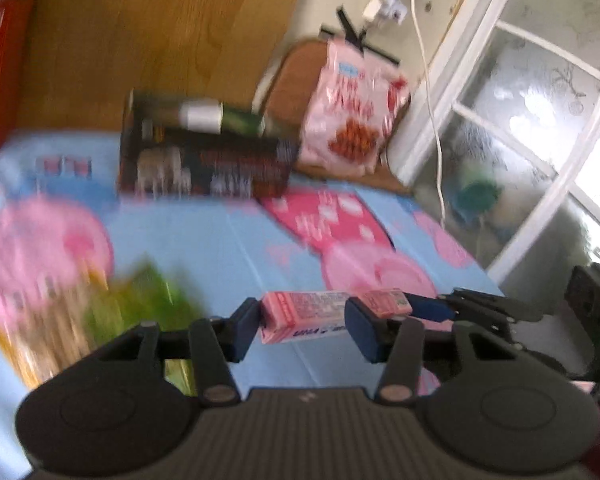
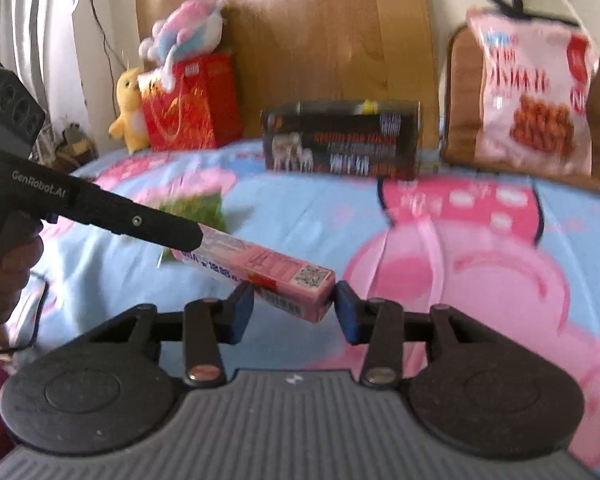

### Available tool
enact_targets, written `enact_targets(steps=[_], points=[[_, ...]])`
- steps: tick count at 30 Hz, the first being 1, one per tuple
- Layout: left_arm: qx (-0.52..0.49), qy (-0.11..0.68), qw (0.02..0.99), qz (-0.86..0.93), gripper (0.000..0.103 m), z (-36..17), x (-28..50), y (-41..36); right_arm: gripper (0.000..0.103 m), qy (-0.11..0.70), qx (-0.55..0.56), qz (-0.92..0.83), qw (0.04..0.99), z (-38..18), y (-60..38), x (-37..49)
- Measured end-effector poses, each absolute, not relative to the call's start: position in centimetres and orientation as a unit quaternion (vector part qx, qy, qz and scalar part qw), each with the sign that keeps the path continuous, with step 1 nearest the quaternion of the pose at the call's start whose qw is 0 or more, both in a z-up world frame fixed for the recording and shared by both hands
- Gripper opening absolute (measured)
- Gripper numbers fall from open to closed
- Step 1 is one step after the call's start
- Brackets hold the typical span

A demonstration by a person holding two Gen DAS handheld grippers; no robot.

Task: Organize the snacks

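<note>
Both views are pretty blurry, so take the fine details loosely. Everything sits on a blue bedsheet (image 2: 308, 216) with big pink cartoon prints, wooden headboard (image 2: 324, 40) behind it. Against the headboard there's a dark box (image 2: 340, 144) standing open-topped; in the left wrist view a white-and-green cylinder thing (image 1: 216, 118) pokes out of its top, can't tell what else is inside. Just to the right of the box a pink snack bag (image 2: 532, 92) with a photo of reddish-brown bites leans upright on a brown cushion (image 2: 458, 92). Off to the other side there's a red gift bag (image 2: 188, 104) with a pastel plush (image 2: 188, 32) sitting on top and a yellow plush (image 2: 128, 108) beside it. A green wrapper (image 2: 208, 208) lies on the sheet right behind the action, partly hidden. Now the main thing: a long pink snack box (image 2: 260, 268), printed text and a QR code near one end, is up off the sheet. The left gripper (image 1: 302, 320) is clamped on one end and the right gripper (image 2: 294, 308) has its blue fingers (image 2: 242, 308) on either side of the other end, looks like touching it, but I can't tell for sure that it's actually squeezing.
</note>
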State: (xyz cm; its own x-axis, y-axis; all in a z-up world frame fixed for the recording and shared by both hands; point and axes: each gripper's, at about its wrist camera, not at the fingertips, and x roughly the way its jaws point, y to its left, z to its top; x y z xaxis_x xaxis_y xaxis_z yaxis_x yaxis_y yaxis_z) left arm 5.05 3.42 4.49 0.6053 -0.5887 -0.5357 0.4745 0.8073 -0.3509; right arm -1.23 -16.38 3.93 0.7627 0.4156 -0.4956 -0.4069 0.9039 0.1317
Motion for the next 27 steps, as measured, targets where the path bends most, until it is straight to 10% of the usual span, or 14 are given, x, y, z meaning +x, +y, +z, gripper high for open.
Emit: enact_targets(steps=[15, 27], points=[[-0.107, 0.270, 0.943, -0.163, 0.051, 7.9, 22.5, 4.2, 0.053, 0.179, -0.024, 0.162, 0.970, 6.1, -12.4, 16.7], [-0.220, 0.299, 0.917, -0.146, 0.051, 4.5, 13.3, 16.2, 0.056, 0.293, 0.097, 0.289, 0.906, 3.3, -13.4, 9.3]])
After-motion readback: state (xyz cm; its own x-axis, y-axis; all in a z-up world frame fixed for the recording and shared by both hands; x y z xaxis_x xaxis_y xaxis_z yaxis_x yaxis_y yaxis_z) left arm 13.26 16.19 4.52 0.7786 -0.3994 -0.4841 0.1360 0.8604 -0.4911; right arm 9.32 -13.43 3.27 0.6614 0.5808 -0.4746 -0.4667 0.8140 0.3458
